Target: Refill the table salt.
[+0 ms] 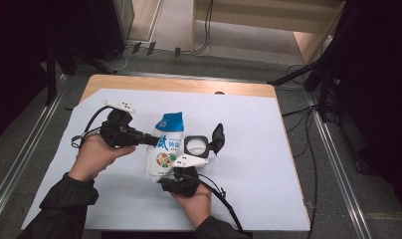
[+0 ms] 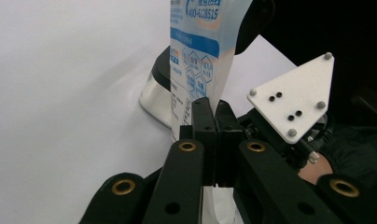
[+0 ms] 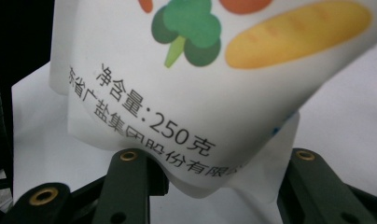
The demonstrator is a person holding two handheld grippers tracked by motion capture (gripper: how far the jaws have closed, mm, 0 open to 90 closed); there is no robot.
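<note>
A white pouch (image 1: 164, 147) with a blue top, printed text and vegetable pictures is held up over the white sheet (image 1: 249, 149). My left gripper (image 1: 150, 141) comes in from the left, shut on the pouch's side edge; in the left gripper view its jaws (image 2: 214, 121) pinch the thin edge of the pouch (image 2: 196, 56). My right gripper (image 1: 168, 178) sits under the pouch. In the right gripper view the pouch's bottom (image 3: 191, 116) bulges between the jaws of my right gripper (image 3: 219, 182), which press on its two sides.
A clear jar (image 1: 196, 146) with its black flip lid (image 1: 218, 138) open stands just right of the pouch, also seen as the jar (image 2: 154, 95) behind it. The wooden table's far edge (image 1: 189, 84) lies beyond the sheet. Cables and stand legs lie on the floor around.
</note>
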